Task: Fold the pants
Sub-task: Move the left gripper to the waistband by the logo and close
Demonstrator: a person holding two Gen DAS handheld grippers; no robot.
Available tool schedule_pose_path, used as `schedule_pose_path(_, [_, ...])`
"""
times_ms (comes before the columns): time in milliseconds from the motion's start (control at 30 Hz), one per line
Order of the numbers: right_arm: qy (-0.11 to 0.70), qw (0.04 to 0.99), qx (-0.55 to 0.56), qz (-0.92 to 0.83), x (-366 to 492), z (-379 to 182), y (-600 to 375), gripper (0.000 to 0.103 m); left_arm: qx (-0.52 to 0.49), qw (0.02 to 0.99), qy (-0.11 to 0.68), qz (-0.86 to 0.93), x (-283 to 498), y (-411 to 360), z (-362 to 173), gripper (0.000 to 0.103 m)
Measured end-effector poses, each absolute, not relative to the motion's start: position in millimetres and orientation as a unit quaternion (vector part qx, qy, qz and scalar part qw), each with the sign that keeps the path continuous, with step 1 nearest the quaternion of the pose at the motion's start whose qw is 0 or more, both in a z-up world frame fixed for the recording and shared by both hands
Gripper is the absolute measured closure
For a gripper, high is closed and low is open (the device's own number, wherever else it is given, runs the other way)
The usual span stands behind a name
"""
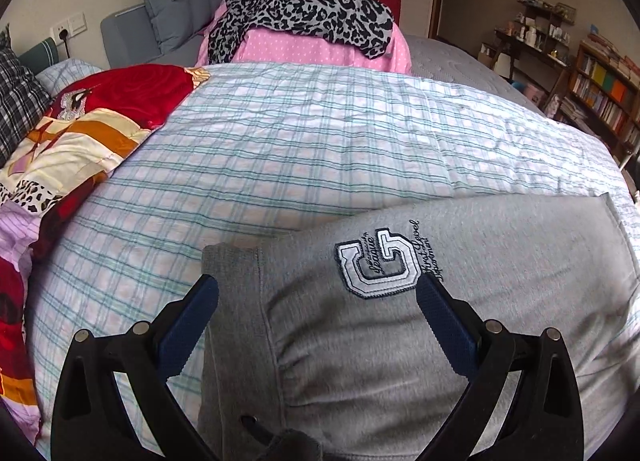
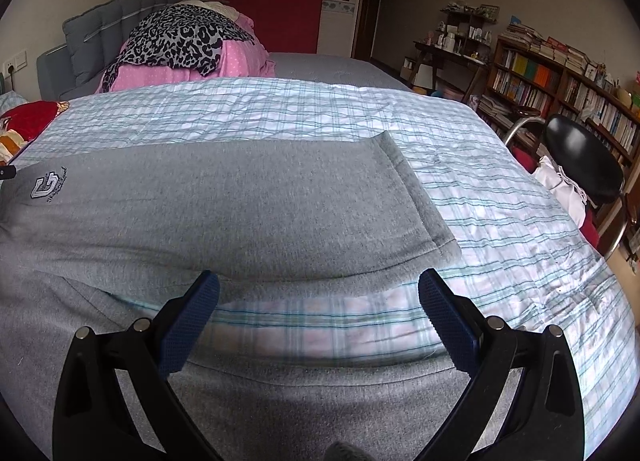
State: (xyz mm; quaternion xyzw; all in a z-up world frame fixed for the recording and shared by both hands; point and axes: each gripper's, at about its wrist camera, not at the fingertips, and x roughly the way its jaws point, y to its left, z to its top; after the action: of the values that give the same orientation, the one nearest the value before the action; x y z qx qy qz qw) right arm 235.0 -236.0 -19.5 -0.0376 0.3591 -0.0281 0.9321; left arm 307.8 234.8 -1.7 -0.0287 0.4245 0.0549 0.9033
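Grey pants [image 2: 224, 197] lie spread flat on the checked bedspread [image 2: 500, 221], the leg hems towards the bookshelf [image 2: 560, 93]. The left gripper [image 1: 318, 287] hangs wide open over the waistband, by the logo patch [image 1: 376, 267]; whether its pads touch cloth is unclear. The right gripper [image 2: 319, 283] is wide open over the legs, holding nothing.

Pants [image 2: 224, 197] lie flat on bed [image 2: 500, 221]; pillow pile [image 2: 192, 53] behind, bookshelf [image 2: 560, 89] to the right, quilt [image 1: 80, 129] on left.
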Motion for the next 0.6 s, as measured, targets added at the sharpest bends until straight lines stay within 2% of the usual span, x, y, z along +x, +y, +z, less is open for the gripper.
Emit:
schedule_pose_path(433, [0.377,0.925,-0.037,-0.033,301.5,-25.4,-253.2,0.003,-0.083,0.874,0.475,0.052,356.2,289.9,-45.3,0.006])
schedule_pose_path(500, [0.381,0.923,-0.035,-0.038,311.3,-28.1,-260.7,0.003,-0.081,0.872,0.479,0.049,356.1,288.4,-50.1,0.015])
schedule_pose_path(567, [0.381,0.923,-0.037,-0.045,321.9,-29.6,-268.9,0.003,-0.078,0.875,0.476,0.047,355.0,288.2,-50.7,0.019])
schedule_pose_path(600, [0.381,0.923,-0.038,-0.048,327.3,-30.2,-273.8,0.003,-0.081,0.876,0.474,0.042,353.9,288.1,-50.2,0.025])
